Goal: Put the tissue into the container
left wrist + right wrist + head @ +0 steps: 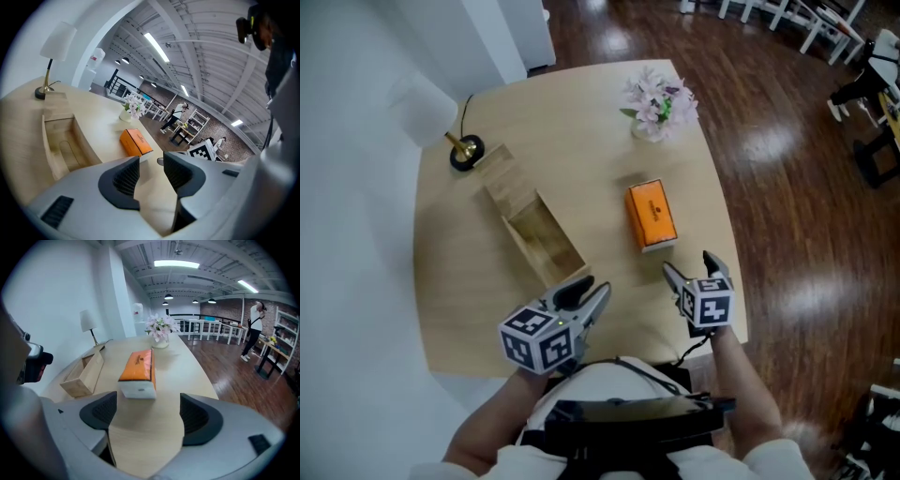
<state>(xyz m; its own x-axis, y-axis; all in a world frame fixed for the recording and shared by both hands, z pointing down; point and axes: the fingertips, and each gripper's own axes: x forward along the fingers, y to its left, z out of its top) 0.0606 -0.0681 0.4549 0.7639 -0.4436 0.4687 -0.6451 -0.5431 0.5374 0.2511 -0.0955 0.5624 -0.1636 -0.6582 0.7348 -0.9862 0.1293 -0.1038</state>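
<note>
Your right gripper has its jaws spread wide with nothing between them; it hangs over the near edge of the table, aimed straight at the tissue pack. Your left gripper also stands parted, more narrowly, and it too is empty. The orange pack lies flat on the tabletop, just ahead of the right jaws and not yet touched. The wooden container sits open and empty to the pack's left, near it but apart, its long side running at an angle across the table.

This looks like the approach before the pick, so nothing of the task is done yet. Next, carry the right gripper forward until the pack's white end sits between the pads, then close on its sides. The pack is probably soft, so squeeze firmly enough to lift without crushing it.
</note>
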